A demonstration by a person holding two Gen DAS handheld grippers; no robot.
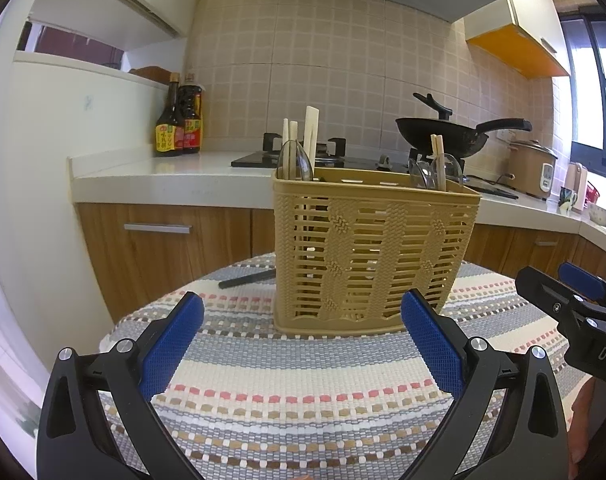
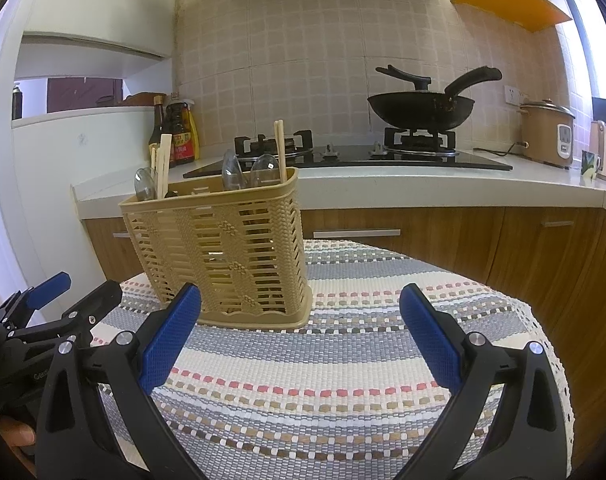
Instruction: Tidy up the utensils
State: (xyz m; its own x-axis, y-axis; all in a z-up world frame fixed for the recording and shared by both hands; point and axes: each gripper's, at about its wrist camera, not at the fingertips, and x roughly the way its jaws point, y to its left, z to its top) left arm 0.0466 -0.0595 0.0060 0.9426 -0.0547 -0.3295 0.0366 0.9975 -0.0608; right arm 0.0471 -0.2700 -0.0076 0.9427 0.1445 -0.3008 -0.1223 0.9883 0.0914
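Note:
A tan plastic utensil basket (image 1: 373, 252) stands upright on the striped woven mat (image 1: 303, 392); it also shows in the right wrist view (image 2: 231, 248). It holds clear spoons (image 1: 295, 162) and pale chopsticks (image 1: 311, 132) at both ends. A dark utensil (image 1: 247, 279) lies on the mat behind the basket's left side. My left gripper (image 1: 303, 320) is open and empty, just in front of the basket. My right gripper (image 2: 301, 312) is open and empty, to the right of the basket; it also shows at the right edge of the left wrist view (image 1: 571, 292).
Behind the table runs a white kitchen counter (image 1: 163, 176) with wooden cabinets, sauce bottles (image 1: 179, 120), a gas hob with a black wok (image 1: 443, 132) and a rice cooker (image 1: 531, 168). The mat's edge (image 2: 543, 320) drops off at the right.

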